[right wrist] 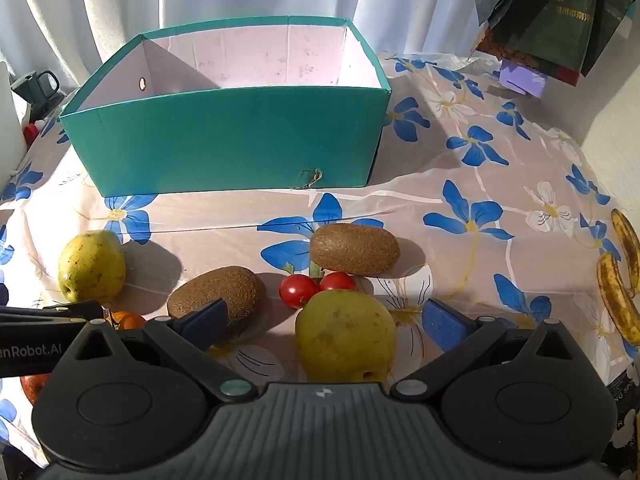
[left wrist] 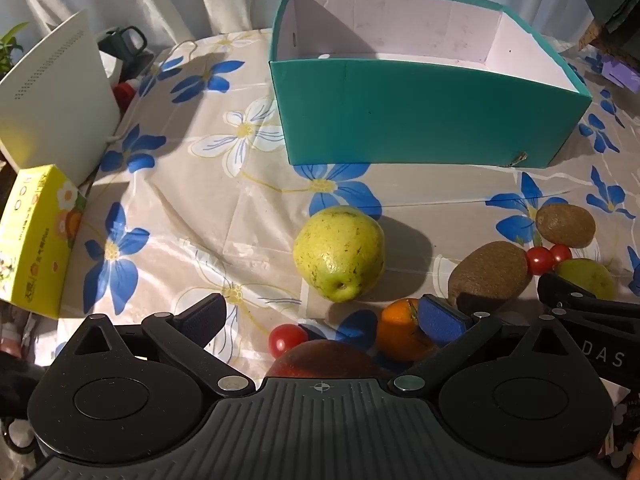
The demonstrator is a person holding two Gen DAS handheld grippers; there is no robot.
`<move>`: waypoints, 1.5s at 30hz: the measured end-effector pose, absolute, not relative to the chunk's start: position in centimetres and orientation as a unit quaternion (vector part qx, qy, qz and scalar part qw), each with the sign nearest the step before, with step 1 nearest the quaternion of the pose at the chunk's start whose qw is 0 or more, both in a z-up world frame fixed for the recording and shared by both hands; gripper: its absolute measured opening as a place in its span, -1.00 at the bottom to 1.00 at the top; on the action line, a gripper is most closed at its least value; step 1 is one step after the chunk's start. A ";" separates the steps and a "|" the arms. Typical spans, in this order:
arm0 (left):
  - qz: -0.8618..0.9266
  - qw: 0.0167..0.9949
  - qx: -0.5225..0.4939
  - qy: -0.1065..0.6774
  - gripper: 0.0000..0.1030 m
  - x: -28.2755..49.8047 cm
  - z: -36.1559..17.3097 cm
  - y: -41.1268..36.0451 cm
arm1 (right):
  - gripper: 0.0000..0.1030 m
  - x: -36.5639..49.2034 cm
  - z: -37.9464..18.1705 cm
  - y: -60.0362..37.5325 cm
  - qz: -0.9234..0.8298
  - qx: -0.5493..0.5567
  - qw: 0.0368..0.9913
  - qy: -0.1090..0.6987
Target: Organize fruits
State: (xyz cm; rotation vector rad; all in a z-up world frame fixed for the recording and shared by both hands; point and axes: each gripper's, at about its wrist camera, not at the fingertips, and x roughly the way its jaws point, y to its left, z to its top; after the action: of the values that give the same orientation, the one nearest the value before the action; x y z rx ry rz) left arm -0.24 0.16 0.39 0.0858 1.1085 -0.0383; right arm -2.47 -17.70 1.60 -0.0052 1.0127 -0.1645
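Observation:
An empty teal box [left wrist: 420,120] [right wrist: 228,140] stands at the back of the flowered tablecloth. My left gripper [left wrist: 324,316] is open above a red apple [left wrist: 328,358], with a cherry tomato [left wrist: 286,338] and an orange [left wrist: 400,332] near its fingers. A yellow-green pear [left wrist: 340,252] [right wrist: 90,266] lies ahead of it. My right gripper [right wrist: 324,322] is open with a second green pear [right wrist: 344,334] between its fingers, untouched. Two kiwis [right wrist: 218,294] [right wrist: 354,248] and two cherry tomatoes [right wrist: 298,290] lie just beyond.
A yellow carton [left wrist: 36,236] and a white device [left wrist: 56,96] sit at the left edge. Spotted bananas [right wrist: 620,280] lie at the right edge near the wall. Dark bags [right wrist: 560,12] hang at the back right. Curtains close off the back.

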 end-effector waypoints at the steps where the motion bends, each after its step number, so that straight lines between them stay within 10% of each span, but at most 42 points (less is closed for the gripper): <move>1: -0.018 0.849 0.041 0.526 1.00 -0.3 0.4 0.2 | 1.00 -2.5 1.6 -17.7 -0.078 -0.002 0.871 0.484; 45: -0.030 0.853 0.035 0.519 1.00 -0.7 0.8 0.3 | 1.00 -2.4 1.6 -17.7 -0.070 0.000 0.875 0.480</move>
State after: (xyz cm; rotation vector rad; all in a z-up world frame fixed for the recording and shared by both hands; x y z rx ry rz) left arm -0.69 0.26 0.82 0.0743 1.0929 -0.0638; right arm -2.42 -17.65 1.58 0.0006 1.0015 -0.1463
